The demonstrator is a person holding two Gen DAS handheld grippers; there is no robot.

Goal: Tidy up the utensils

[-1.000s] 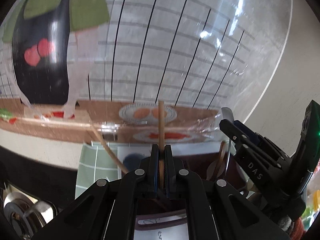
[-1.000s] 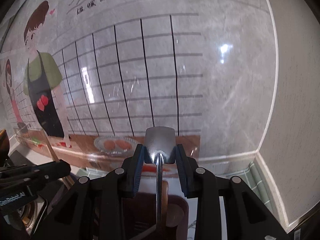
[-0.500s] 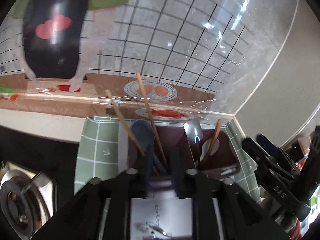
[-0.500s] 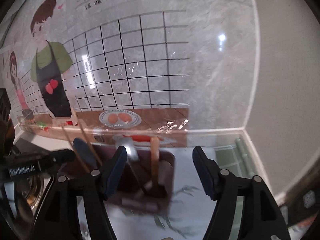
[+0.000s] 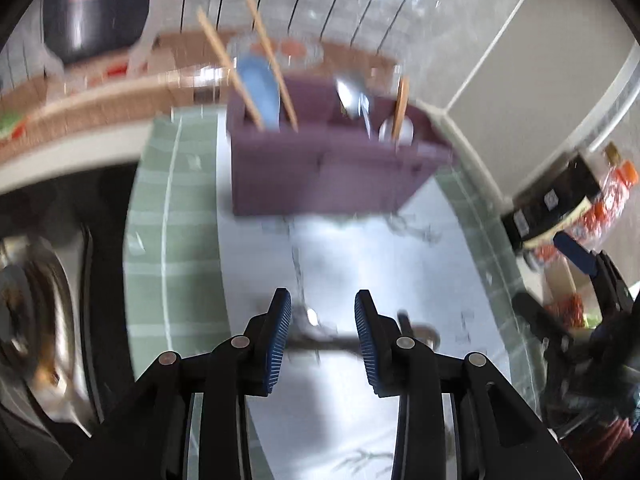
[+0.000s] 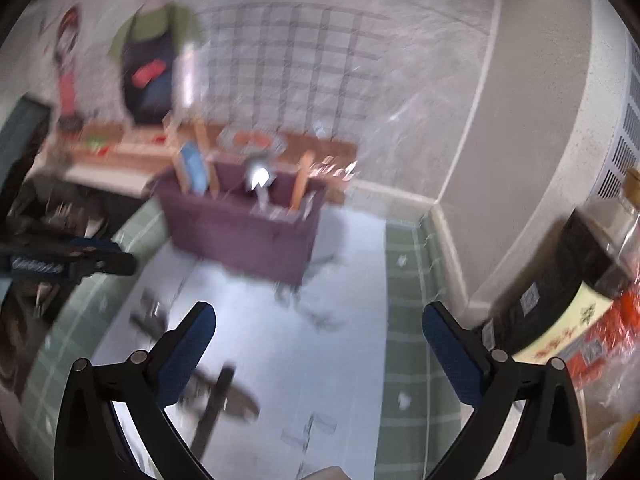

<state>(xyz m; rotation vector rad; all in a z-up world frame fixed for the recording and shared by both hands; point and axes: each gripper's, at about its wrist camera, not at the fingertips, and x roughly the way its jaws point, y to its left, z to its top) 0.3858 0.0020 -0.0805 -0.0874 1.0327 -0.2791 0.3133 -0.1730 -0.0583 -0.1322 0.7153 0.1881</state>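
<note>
A purple utensil holder point(image 5: 320, 168) point(image 6: 244, 236) stands on the mat near the wall. It holds two wooden chopsticks point(image 5: 272, 60), a blue spoon point(image 5: 260, 88), a metal spoon point(image 5: 352, 96) and a wooden-handled utensil point(image 5: 400, 108). My left gripper point(image 5: 322, 320) is open and empty, low over dark utensils point(image 5: 340, 340) lying on the mat. My right gripper point(image 6: 318, 332) is wide open and empty, pulled back from the holder. Dark utensils point(image 6: 216, 396) lie on the mat by its left finger. Both views are motion-blurred.
A green-and-white mat point(image 5: 172, 240) covers the counter. A stove burner point(image 5: 32, 320) is on the left. A dark bottle point(image 6: 560, 280) and packaged goods point(image 5: 600, 192) stand on the right. The tiled wall is behind the holder.
Both grippers let go of their utensils into the holder, opened, and pulled back and down toward the mat.
</note>
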